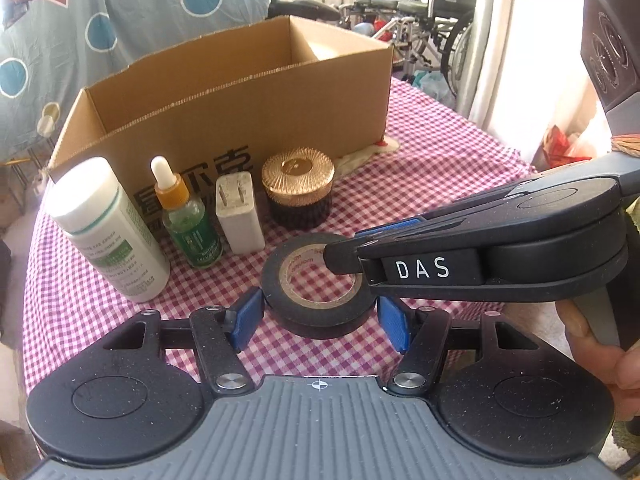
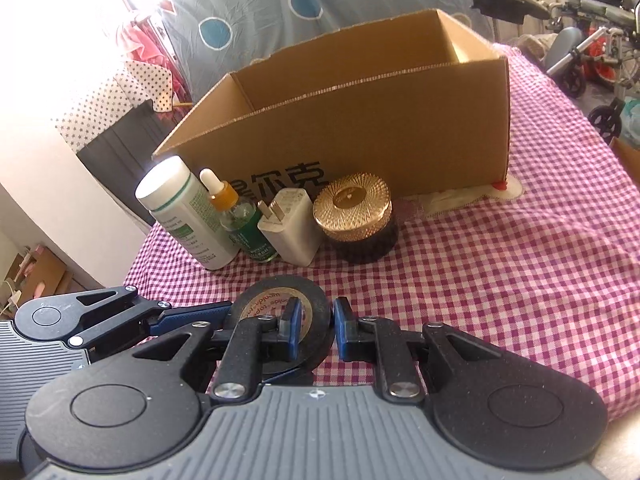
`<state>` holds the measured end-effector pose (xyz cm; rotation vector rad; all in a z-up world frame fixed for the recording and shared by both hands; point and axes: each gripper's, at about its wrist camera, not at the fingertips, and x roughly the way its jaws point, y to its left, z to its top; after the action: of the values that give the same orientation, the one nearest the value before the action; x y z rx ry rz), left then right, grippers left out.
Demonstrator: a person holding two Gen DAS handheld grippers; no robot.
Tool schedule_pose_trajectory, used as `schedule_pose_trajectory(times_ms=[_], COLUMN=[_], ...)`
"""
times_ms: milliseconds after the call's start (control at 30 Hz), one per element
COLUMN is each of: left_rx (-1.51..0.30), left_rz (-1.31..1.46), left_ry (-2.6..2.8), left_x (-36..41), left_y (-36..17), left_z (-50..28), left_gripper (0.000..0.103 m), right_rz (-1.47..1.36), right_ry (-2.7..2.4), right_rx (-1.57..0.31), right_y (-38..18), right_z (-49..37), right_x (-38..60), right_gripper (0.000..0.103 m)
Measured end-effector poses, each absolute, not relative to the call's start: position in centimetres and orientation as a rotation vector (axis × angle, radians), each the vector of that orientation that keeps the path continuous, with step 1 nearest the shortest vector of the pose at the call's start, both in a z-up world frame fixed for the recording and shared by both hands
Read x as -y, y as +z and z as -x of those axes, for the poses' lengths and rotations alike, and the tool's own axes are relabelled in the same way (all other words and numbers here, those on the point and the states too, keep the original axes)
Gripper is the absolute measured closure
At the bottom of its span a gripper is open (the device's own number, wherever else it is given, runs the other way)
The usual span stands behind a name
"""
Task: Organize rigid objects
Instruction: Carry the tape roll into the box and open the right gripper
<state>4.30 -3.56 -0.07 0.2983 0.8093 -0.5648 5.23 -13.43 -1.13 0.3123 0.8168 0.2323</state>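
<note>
Both claws are on the roll of black electrical tape (image 1: 316,296), which sits at the near edge of the checked surface (image 1: 420,184), in front of the row of items. My left claw (image 1: 320,320) spans the roll's outer wall, blue pads (image 1: 244,322) at either side, half-wide; contact looks made, though I cannot confirm firm pressure. My right claw (image 2: 316,330) is nearly closed, pinching the roll's ring wall, one finger inside the core and one outside.

Left to right behind it stand a white bottle (image 1: 108,232), a green dropper bottle (image 1: 188,224), a white plug adapter (image 1: 238,212) and a gold-lidded jar (image 1: 298,188), all just before the open cardboard box (image 1: 240,96).

Handling judgement: the roll is light, stiff and slightly tacky at the sides, not fragile. Best hold is across the outer diameter or through the wall, as now.

Orientation: the roll looks slightly tipped in the right claw's view; its hole axis points roughly upward. It has no long axis.
</note>
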Motion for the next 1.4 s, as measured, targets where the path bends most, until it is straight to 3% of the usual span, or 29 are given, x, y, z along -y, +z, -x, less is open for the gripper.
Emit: schedule_pose_trajectory(times_ms=[333, 500, 700, 1033, 1400], left_rx=[-0.582, -0.566, -0.768, -1.217, -1.324], left_rz=[-0.31, -0.316, -0.272, -0.187, -0.107], left_ry=[-0.522, -0.499, -0.494, -0.484, -0.439], left_x=[4.4, 5.1, 4.4, 3.3, 1.9], left_y=[7.7, 10.3, 9.8, 2.4, -0.4], left_z=[-5.9, -9.8, -17.9, -29.0, -31.6], left_gripper=[0.04, 0.04, 0.04, 0.04, 0.039], right_rz=[-0.22, -0.178, -0.192, -0.186, -0.235], right_ry=[0.269, 0.311, 0.368, 0.401, 0.392], right_rx=[-0.597, -0.574, -0.74, -1.117, -1.215], right_y=[7.5, 10.6, 10.0, 1.5, -1.2], right_z=[-7.1, -11.7, -20.8, -32.9, -36.3], right_x=[14.2, 14.7, 14.8, 13.0, 12.4], right_gripper=[0.083, 0.083, 0.083, 0.083, 0.081])
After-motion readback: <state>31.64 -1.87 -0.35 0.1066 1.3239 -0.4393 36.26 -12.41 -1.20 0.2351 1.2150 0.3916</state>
